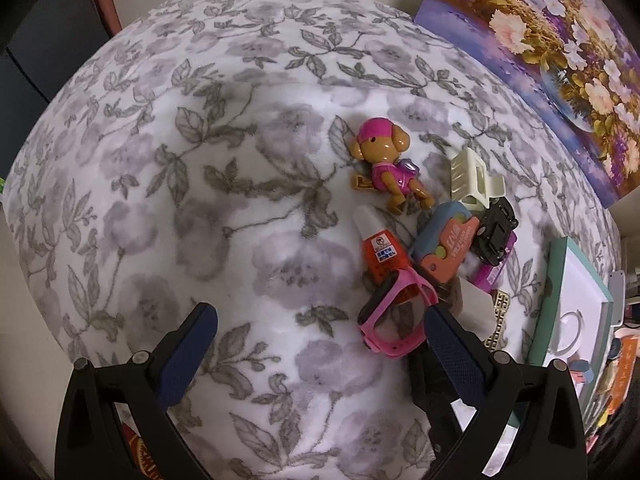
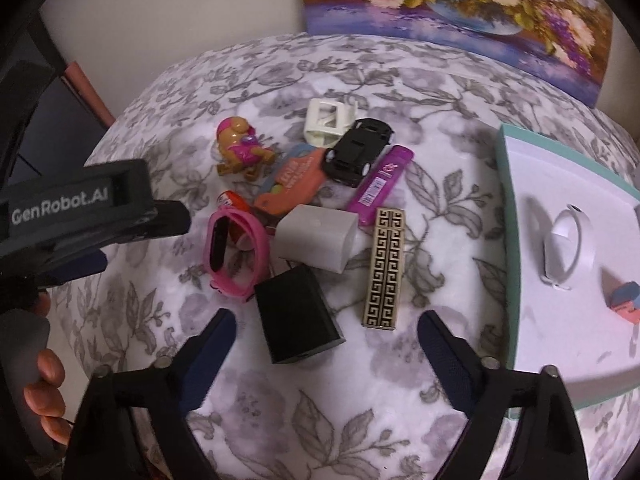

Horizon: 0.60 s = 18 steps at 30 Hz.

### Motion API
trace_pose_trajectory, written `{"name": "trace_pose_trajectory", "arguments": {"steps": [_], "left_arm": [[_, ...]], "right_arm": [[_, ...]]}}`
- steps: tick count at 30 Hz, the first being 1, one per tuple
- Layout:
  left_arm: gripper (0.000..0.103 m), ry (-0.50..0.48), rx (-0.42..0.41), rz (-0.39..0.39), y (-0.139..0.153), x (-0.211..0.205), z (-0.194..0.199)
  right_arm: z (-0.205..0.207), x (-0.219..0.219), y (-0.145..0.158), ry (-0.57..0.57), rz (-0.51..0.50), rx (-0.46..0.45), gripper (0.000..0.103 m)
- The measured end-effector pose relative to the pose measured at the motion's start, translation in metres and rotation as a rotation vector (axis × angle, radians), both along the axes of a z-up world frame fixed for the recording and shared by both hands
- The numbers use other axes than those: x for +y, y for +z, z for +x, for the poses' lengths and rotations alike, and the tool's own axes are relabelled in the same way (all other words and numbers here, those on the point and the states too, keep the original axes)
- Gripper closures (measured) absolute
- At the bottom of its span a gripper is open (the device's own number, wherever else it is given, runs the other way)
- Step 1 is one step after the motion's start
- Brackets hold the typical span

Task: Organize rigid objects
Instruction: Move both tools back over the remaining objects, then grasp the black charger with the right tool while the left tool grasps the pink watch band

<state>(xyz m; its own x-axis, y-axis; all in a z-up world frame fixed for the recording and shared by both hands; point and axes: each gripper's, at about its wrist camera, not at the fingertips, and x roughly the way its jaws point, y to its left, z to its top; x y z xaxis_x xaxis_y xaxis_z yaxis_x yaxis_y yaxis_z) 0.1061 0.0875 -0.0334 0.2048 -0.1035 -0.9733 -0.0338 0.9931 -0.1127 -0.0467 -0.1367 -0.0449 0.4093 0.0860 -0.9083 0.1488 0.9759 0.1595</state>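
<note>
Both grippers are seen spread, nothing pinched: left gripper (image 1: 320, 320), right gripper (image 2: 326, 330). The pile of small items lies on a fleecy floral blanket (image 2: 360, 420). The orange bottle (image 1: 380, 256) is partly hidden under the pink rubbery watch band (image 2: 236, 252). A glossy black box (image 2: 298, 314) overlaps a matte grey block (image 2: 316, 238). The teal-rimmed white tray (image 2: 505, 216) is cut off at right.

The left hand-held gripper (image 1: 320, 320) hangs wide open over the grey floral fleece blanket (image 1: 200, 200), its right finger beside a pink wristband watch (image 1: 394, 322).
</note>
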Motion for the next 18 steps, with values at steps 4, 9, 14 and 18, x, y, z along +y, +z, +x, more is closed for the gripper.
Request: {"name": "trace_pose_trajectory", "arguments": {"steps": [4, 9, 14, 18], "left_arm": [[0.0, 0.009, 0.019, -0.021, -0.003, -0.001, 0.001], [0.0, -0.004, 0.042, -0.045, -0.008, -0.007, 0.0], [0.0, -0.028, 0.051, -0.05, -0.012, -0.017, 0.001], [0.0, -0.026, 0.081, -0.072, -0.023, -0.022, 0.003]], "right_arm": [[0.003, 0.006, -0.005, 0.025, 0.01, 0.014, 0.027], [0.005, 0.015, -0.008, 0.064, 0.007, 0.02, 0.041], [0.009, 0.017, -0.018, 0.077, -0.004, 0.054, 0.049], [0.013, 0.019, -0.023, 0.086, -0.003, 0.06, 0.051]]}}
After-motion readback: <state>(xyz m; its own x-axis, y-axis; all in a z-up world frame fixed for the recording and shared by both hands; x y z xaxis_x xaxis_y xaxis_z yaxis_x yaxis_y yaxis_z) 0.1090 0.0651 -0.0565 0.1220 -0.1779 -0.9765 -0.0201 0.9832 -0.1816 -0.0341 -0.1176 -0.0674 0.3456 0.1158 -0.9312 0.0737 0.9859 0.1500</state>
